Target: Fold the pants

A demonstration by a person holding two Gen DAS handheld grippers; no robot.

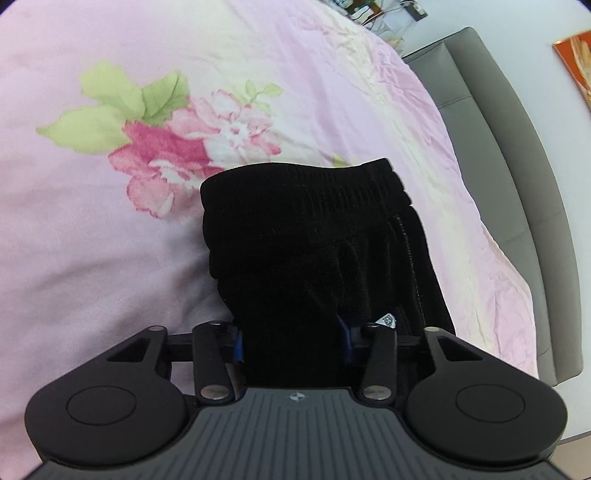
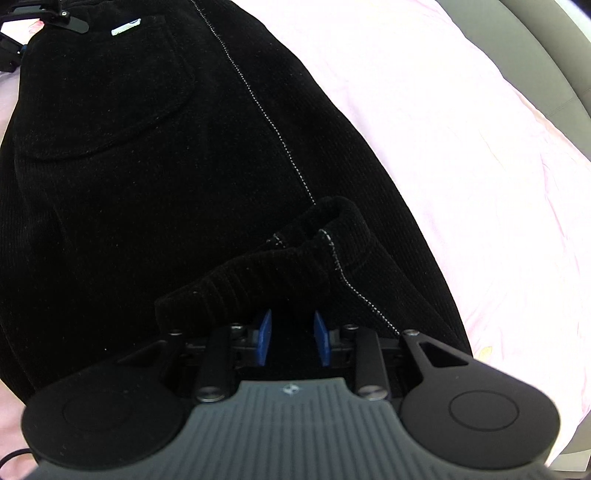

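The pants are black ribbed corduroy, with a line of fine white stitching running diagonally from the top centre towards the lower right of the right wrist view and a small white label at its upper left. The bed sheet is pale pink, printed in the left wrist view's upper left with a deep-pink and white flower and yellow-green leaves. Each black and grey hand-held gripper has blue pads, and the headboard at right is grey.
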